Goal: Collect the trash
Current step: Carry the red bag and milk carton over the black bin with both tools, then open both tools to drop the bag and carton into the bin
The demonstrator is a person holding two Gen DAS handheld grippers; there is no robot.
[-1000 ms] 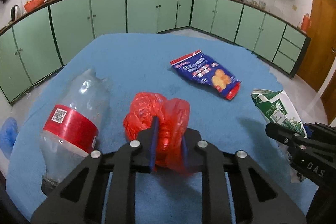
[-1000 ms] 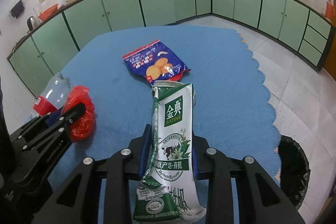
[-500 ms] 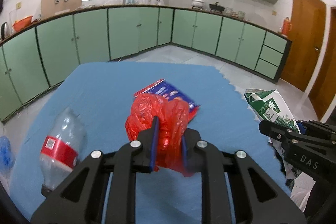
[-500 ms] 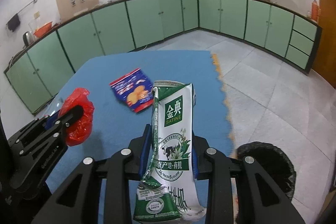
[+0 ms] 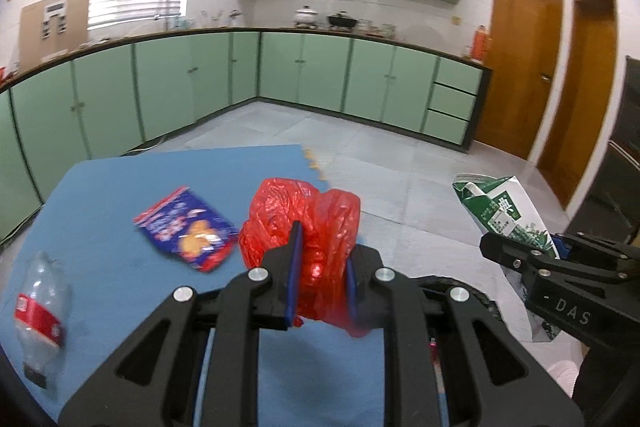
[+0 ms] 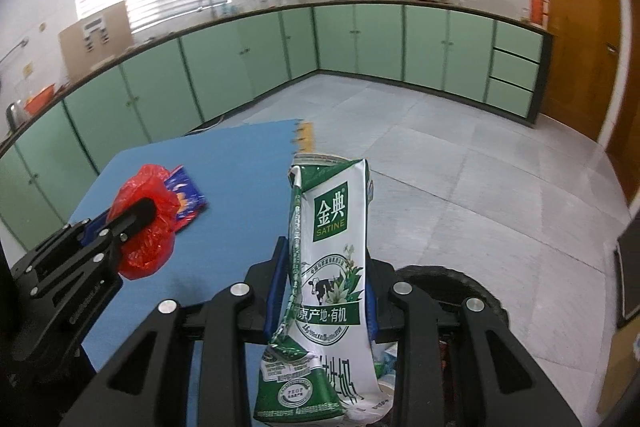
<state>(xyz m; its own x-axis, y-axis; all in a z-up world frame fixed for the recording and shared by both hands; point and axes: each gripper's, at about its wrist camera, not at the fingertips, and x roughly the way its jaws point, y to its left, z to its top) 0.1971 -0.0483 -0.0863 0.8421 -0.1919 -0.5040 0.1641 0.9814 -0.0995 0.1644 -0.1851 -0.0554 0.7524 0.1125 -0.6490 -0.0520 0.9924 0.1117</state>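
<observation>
**Both jaws loaded, bin below**

Jaws on my left gripper (image 5: 320, 263) are pinched nearly shut on a red bag (image 5: 304, 223); jaws on my right gripper (image 6: 326, 283) stand part open, clamped on a flattened carton (image 6: 332, 255). Both loads ride clear of the mat. I judge the bag light, soft and slippery, best taken through a bunched fold; the carton is light, creased and fairly stiff, best gripped across its flat middle. A black bin (image 6: 472, 283) sits just beneath the grippers on the floor. On the blue mat (image 5: 120, 187) a snack wrapper (image 5: 186, 231) and a clear bottle (image 5: 38, 315) lie uncollected. Green cabinets (image 6: 360, 39) ring the tiled kitchen.
</observation>
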